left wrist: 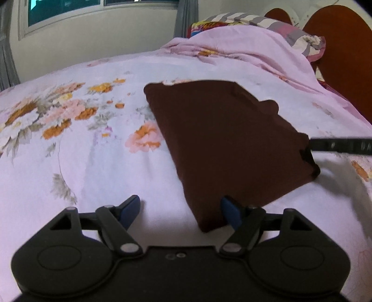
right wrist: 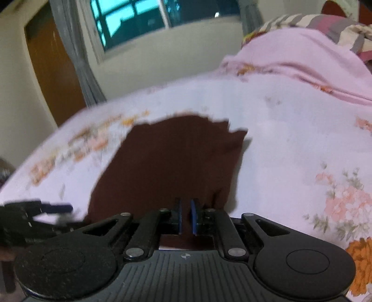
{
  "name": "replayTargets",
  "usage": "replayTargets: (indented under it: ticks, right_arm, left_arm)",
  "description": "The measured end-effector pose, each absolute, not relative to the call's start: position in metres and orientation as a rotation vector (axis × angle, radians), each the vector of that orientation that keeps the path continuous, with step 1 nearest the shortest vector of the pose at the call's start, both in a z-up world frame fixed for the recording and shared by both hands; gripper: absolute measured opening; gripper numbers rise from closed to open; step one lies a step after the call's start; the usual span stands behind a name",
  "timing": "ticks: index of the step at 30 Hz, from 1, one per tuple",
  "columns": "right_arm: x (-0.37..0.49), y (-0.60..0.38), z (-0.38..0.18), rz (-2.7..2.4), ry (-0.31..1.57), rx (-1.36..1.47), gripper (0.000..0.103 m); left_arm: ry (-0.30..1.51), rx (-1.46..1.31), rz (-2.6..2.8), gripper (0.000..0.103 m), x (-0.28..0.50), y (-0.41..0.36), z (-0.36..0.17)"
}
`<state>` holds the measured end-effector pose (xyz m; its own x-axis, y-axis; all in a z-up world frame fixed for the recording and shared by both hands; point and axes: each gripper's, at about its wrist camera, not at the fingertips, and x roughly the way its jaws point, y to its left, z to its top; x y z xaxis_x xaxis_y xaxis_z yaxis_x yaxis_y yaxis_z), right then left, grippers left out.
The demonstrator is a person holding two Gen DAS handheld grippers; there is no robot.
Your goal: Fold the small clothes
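Note:
A dark brown cloth [left wrist: 223, 139] lies folded on the floral bedsheet [left wrist: 93, 162]. My left gripper [left wrist: 181, 212] is open just above the sheet, its right fingertip [left wrist: 229, 209] touching the cloth's near corner. My right gripper [right wrist: 186, 215] is shut on the brown cloth [right wrist: 174, 158] at its near edge; this view is blurred. The right gripper's finger [left wrist: 337, 145] shows at the cloth's right corner in the left wrist view. The left gripper [right wrist: 46, 209] shows at the left in the right wrist view.
A pink blanket [left wrist: 244, 46] and striped pillows [left wrist: 290, 30] are heaped at the head of the bed by a wooden headboard [left wrist: 344, 46]. A window [right wrist: 144, 16], curtains and a wooden door [right wrist: 51, 69] stand beyond the bed's far edge.

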<state>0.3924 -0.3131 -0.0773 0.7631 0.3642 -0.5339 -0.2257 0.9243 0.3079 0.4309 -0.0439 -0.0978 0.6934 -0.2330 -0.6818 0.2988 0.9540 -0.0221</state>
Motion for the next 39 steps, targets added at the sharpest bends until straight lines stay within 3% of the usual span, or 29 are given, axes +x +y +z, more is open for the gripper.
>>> replayTargets:
  ticks: [1,2,3,5,7,12,16,19,22,27,29,30,33,39]
  right_arm:
    - [0.394,-0.320,-0.075,0.321,0.605,0.265,0.077]
    - [0.398,-0.328,-0.074,0.311,0.586,0.315,0.098]
    - [0.403,-0.340,-0.072,0.323,0.566,0.370,0.102]
    - [0.423,-0.362,-0.075,0.343,0.590,0.475,0.102]
    - [0.445,-0.384,-0.077,0.374,0.625,0.570,0.095]
    - [0.498,-0.423,-0.114,0.471,0.741,0.784,0.089]
    - [0.518,-0.424,-0.123,0.583,0.753,0.785,0.089]
    - [0.534,-0.415,-0.125,0.631,0.759,0.789,0.089]
    - [0.550,-0.404,-0.126,0.652,0.772,0.766,0.080]
    - [0.563,-0.384,-0.132,0.724,0.779,0.720,0.078]
    - [0.564,-0.375,-0.133,0.714,0.772,0.682,0.051]
    - [0.566,-0.373,-0.136,0.677,0.783,0.682,0.027]
    - [0.555,-0.362,-0.120,0.631,0.755,0.638,0.023]
    - [0.483,-0.339,-0.016,0.756,0.584,0.518,0.021]
  left_arm:
    - [0.726,0.079,-0.311,0.082,0.433,-0.042,-0.095]
    - [0.702,0.045,-0.332,0.085,0.436,-0.039,-0.092]
    - [0.673,-0.007,-0.353,0.089,0.442,-0.032,-0.090]
    - [0.665,-0.118,-0.429,0.081,0.462,-0.019,-0.093]
    - [0.745,-0.308,-0.543,0.061,0.497,-0.001,-0.108]
    - [0.844,-0.588,-0.743,0.059,0.558,0.025,-0.148]
    - [0.858,-0.640,-0.830,0.043,0.582,0.021,-0.163]
    - [0.848,-0.646,-0.865,0.043,0.594,0.013,-0.168]
    - [0.840,-0.648,-0.875,0.045,0.603,0.006,-0.170]
    - [0.821,-0.618,-0.873,0.046,0.612,-0.003,-0.169]
    - [0.810,-0.552,-0.845,0.041,0.613,-0.010,-0.165]
    - [0.794,-0.501,-0.825,0.035,0.611,-0.015,-0.161]
    - [0.756,-0.460,-0.799,0.023,0.601,-0.018,-0.144]
    - [0.583,-0.355,-0.818,0.022,0.529,0.008,-0.048]
